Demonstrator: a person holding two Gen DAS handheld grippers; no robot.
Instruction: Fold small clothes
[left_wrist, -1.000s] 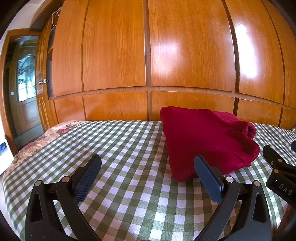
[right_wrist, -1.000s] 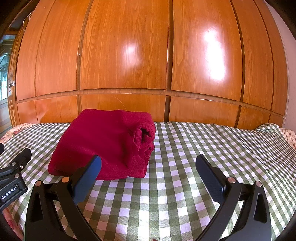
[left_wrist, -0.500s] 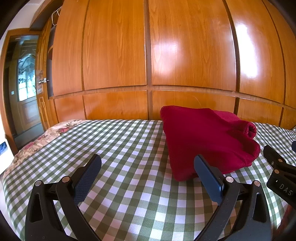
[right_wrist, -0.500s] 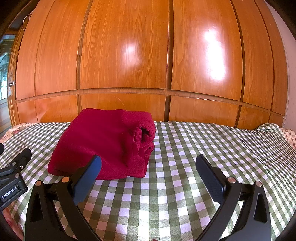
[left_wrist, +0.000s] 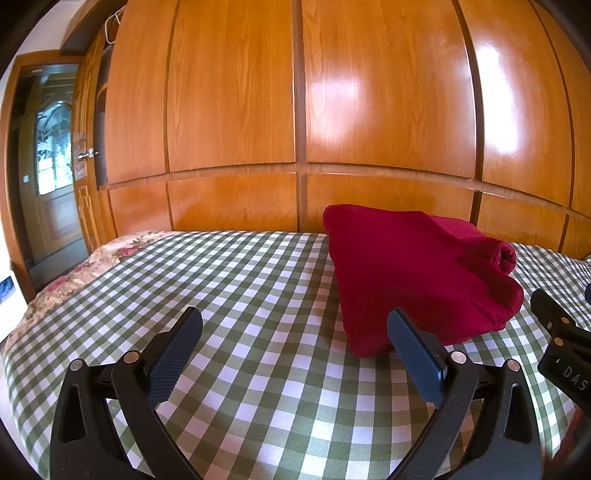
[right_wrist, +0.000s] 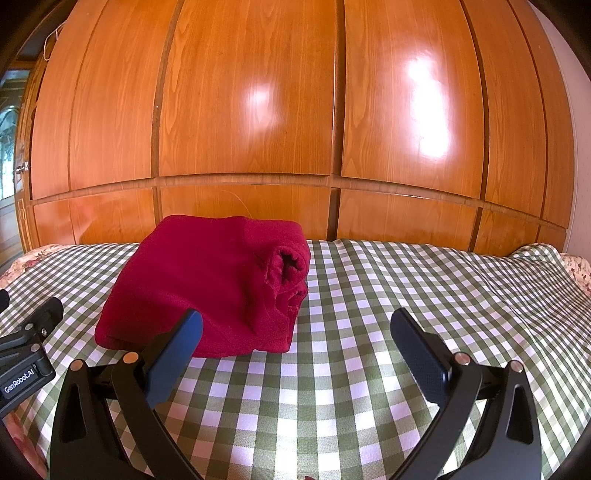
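Sweater (left_wrist: 417, 273) lying folded at 1 o'clock from left claw (left_wrist: 295, 336), 11 o'clock from right claw (right_wrist: 295, 336); both gaping wide, holding nothing, about equally near.

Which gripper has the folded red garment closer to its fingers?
The two are about level. The red garment sits beyond the left gripper's right finger and the right gripper's left finger; both are open, touching nothing.
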